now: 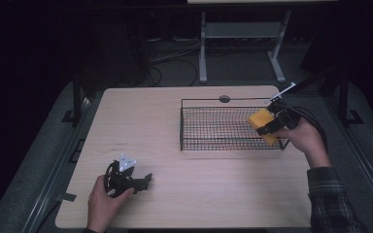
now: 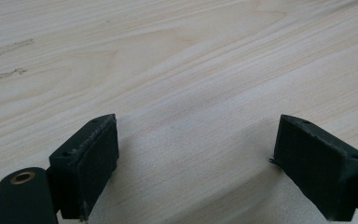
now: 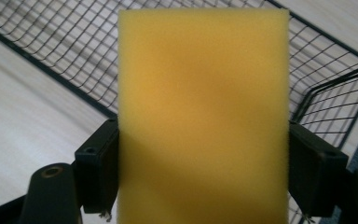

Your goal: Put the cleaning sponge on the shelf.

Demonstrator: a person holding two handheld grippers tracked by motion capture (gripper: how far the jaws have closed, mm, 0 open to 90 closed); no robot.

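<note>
Holding a yellow sponge [image 3: 203, 116] in right gripper [image 1: 272, 125] jaws over wire basket's [image 1: 209, 143] right end; left gripper [image 1: 144, 181] jaws wide, near-left desk [image 1: 145, 116].

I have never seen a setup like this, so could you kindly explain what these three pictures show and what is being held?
A person sits at a wooden table with a hand-held two-jaw gripper in each hand. The high view looks down from above; each of the other two pictures comes from a camera riding on one gripper. The left gripper hangs open over bare wood, holding nothing. The right gripper clamps a yellow sponge above the right end of a black wire basket, the other thing on the table.
</note>
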